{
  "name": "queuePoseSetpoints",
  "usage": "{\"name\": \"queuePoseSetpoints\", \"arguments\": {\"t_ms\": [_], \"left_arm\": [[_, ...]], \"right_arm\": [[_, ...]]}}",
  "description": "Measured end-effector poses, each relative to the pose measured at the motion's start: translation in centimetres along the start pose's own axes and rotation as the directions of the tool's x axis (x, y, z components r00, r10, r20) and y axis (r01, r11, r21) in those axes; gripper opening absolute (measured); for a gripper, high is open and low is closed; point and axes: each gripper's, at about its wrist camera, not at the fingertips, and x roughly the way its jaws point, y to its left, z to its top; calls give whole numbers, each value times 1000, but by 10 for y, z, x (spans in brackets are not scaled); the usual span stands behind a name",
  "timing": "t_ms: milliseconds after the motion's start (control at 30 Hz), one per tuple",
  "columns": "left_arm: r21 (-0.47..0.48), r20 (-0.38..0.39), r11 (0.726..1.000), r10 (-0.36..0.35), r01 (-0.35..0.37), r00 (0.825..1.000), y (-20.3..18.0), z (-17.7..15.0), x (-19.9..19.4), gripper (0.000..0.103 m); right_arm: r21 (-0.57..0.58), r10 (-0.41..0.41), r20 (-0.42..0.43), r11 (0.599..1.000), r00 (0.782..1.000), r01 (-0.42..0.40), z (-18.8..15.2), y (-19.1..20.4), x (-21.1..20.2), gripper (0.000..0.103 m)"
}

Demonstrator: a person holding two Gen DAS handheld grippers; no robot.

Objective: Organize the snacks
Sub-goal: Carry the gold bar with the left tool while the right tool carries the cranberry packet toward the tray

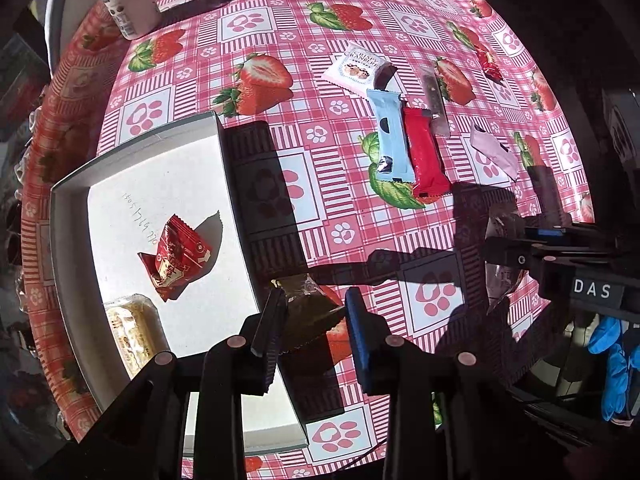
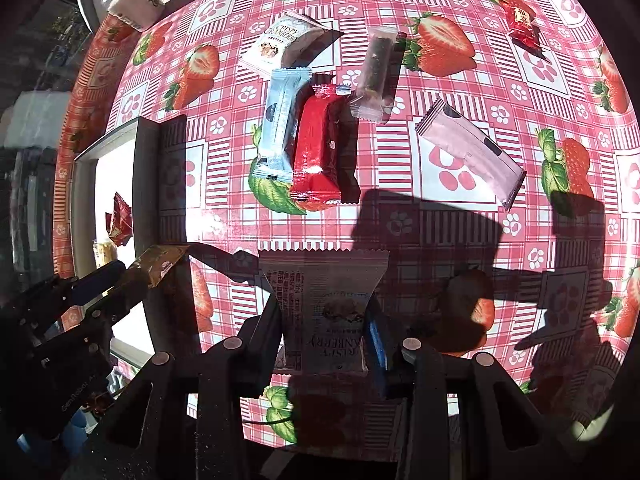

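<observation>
The left gripper (image 1: 316, 316) pinches a small gold-brown snack packet (image 1: 308, 312) between its jaws, held above the tablecloth (image 1: 280, 20) just right of the white box (image 1: 64, 240), which already holds a red wrapped candy (image 1: 176, 260) and a yellow biscuit pack (image 1: 132, 332). The right gripper (image 2: 326, 320) has its jaws clamped on a white cranberry snack pack (image 2: 324, 300), lifted over the near part of the table. Farther off lie another cranberry pack (image 2: 280, 42), a blue bar (image 2: 280, 128), a red bar (image 2: 316, 148), a clear-wrapped dark bar (image 2: 374, 72), a pink packet (image 2: 472, 152) and a small red candy (image 2: 522, 24) at the far right, with a white bottle (image 1: 128, 0) at the far left.
</observation>
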Motion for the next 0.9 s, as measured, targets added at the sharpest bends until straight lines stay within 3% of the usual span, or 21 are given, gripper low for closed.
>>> {"name": "queuePoseSetpoints", "arguments": {"t_ms": [67, 167, 233, 400, 500, 567, 600, 667, 700, 800, 900], "left_arm": [[-35, 16, 999, -4, 4, 1000, 13, -3, -7, 27], [-82, 27, 997, -1, 3, 1000, 31, -2, -10, 27], [-104, 30, 995, 9, -6, 1000, 43, -3, -11, 27], [-148, 14, 989, 4, -2, 1000, 68, -10, -12, 27], [-71, 4, 997, 5, -5, 1000, 57, -12, -10, 27], [44, 16, 999, 17, -18, 1000, 35, -8, -7, 29], [123, 18, 992, 23, -26, 1000, 20, -5, -3, 41], [300, 24, 952, 60, -64, 998, -12, -3, 9, 62], [381, 37, 920, 88, -95, 995, -27, -4, 16, 65], [549, 12, 827, 134, -118, 991, -58, -8, 45, 66], [592, -37, 796, 185, -127, 982, -69, -8, 75, 66]], "right_arm": [[-16, 16, 4, 1000, 1000, -16, 8, 12, -3, 40], [-49, 36, -1, 998, 999, -36, 23, 35, -2, 40], [-76, 44, -2, 996, 999, -44, 3, 45, 13, 40], [-137, 53, -9, 989, 999, -54, 14, 75, 15, 40], [-151, 54, -10, 987, 998, -55, 16, 85, 15, 40], [-147, 43, -19, 988, 999, -45, 15, 83, 18, 40], [-143, 31, -21, 989, 999, -34, 15, 80, 20, 40], [-121, 8, -26, 993, 1000, -11, 12, 67, 20, 40], [-106, -1, -27, 994, 1000, -2, 10, 59, 20, 40], [-40, -32, -29, 999, 999, 31, 0, 26, 14, 40], [30, -51, -30, 998, 998, 52, -13, -6, 7, 40]]}}
